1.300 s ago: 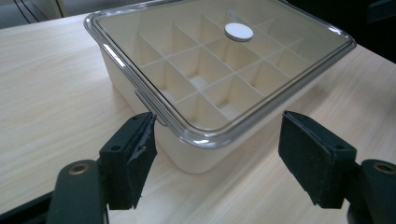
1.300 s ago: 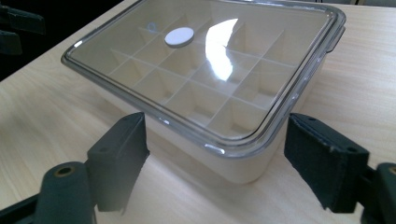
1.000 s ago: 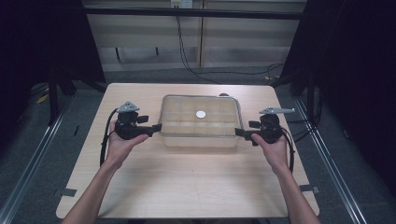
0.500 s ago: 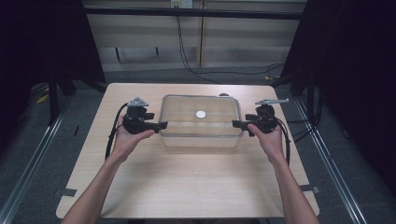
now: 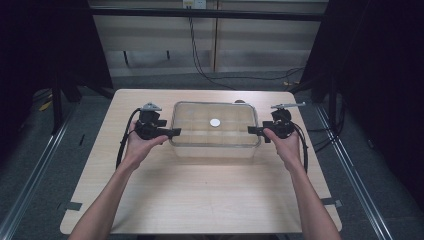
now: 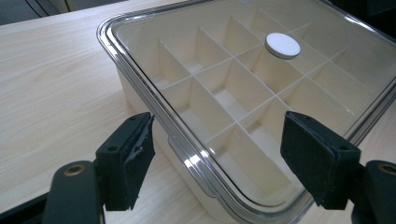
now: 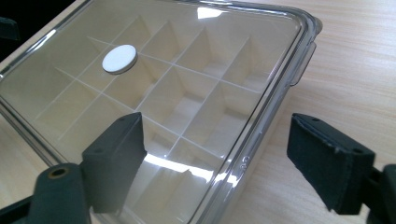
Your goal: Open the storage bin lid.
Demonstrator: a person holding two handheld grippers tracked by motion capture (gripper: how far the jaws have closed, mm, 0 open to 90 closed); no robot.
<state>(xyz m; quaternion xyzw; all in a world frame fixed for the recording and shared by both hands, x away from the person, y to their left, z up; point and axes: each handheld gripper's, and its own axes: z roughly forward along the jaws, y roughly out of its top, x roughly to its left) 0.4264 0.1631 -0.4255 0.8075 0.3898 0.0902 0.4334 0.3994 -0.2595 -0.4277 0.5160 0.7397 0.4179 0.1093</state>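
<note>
Dark curtains and a grey floor are seen around a pale wooden table [image 5: 200, 200], whose near edge is crossed by two bare forearms. Nearest, the left gripper [image 5: 172, 133] and the right gripper [image 5: 252, 131] are held level at the two short ends of a clear divided box [image 5: 215, 142], apparently so that its lid [image 6: 261, 84] can be taken from both sides at once. Both pairs of jaws are spread wide and nothing is gripped; the right jaws have just been opening. In each gripper view the lid's rim is straddled, untouched, by the pads. The box is set toward the table's far edge, midway between its side edges. A white round knob [image 5: 215, 122] is seen at the lid's centre.
</note>
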